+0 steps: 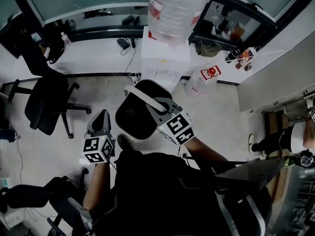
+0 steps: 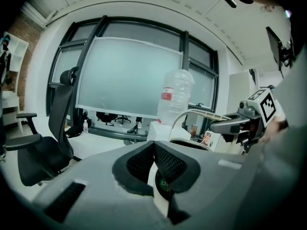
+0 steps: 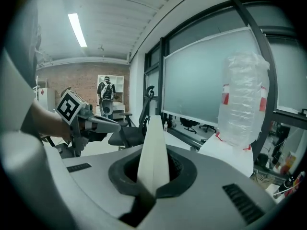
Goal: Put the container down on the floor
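Two hand-held grippers and one container are in play. The right hand-held gripper [image 3: 152,175] is clamped on the white rim [image 3: 154,147] of the black container [image 1: 135,114], which hangs in front of the person, over the pale floor [image 1: 216,124]. The left hand-held gripper [image 2: 154,150], just beside the container, has its jaws together; a white piece shows low between them, possibly its own part. Ahead stands one big water bottle [image 1: 177,9] on one white dispenser [image 1: 165,53], with one black office chair [image 1: 44,102] to the left.
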### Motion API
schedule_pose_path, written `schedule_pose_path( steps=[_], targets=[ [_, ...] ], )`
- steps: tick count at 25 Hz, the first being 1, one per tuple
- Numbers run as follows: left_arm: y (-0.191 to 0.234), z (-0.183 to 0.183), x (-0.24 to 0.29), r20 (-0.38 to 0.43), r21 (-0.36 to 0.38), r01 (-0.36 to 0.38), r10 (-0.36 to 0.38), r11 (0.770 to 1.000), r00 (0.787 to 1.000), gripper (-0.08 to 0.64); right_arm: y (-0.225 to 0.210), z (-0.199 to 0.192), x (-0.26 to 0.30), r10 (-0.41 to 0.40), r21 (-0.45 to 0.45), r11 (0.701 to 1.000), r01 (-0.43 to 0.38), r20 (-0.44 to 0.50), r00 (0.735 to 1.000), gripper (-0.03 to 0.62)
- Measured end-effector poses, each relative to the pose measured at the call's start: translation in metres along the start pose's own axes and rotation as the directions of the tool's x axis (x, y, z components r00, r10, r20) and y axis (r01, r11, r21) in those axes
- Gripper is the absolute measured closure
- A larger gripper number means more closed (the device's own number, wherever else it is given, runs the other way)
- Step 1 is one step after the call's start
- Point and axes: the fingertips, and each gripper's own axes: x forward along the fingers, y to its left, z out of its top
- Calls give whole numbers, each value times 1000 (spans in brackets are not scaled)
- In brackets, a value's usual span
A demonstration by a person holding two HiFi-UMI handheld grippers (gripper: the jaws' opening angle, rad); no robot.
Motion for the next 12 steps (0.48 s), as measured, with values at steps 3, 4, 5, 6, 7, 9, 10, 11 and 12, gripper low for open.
schedule_pose_path(
  steps=[3, 4, 5, 6, 7, 9, 10, 11, 12],
  targets=[
    [19, 8, 12, -9, 7, 24, -24, 1000, 1000, 549, -3, 9, 23, -15, 10, 1000, 15, -7, 1000, 583],
    [26, 10, 15, -12, 14, 32, -31, 999, 999, 549, -3, 11, 29, -19, 14, 1000, 19, -10, 1000, 583],
    [34, 13, 17, -12, 19, 37, -37, 999, 999, 549, -2, 15, 36, -21, 16, 1000, 21, -12, 1000, 583],
    [41, 17, 21, -10, 21, 41, -41, 999, 999, 549, -2, 18, 43, -22, 16, 1000, 22, -12, 1000, 583],
    [49, 21, 24, -8, 22, 44, -44, 999, 999, 549, -3, 21, 51, -23, 14, 1000, 23, -12, 1000, 583],
    [65, 26, 31, -4, 22, 49, -48, 999, 999, 549, -2, 26, 67, -26, 10, 1000, 26, -14, 1000, 583],
    [73, 27, 34, -2, 21, 51, -51, 998, 999, 549, -2, 28, 75, -28, 7, 1000, 29, -16, 999, 583],
    [80, 27, 36, -2, 18, 54, -54, 998, 999, 549, -1, 29, 82, -31, 6, 1000, 31, -20, 999, 583],
    [88, 27, 37, -3, 15, 58, -57, 998, 998, 549, 0, 31, 89, -33, 5, 999, 33, -23, 999, 583]
  ],
)
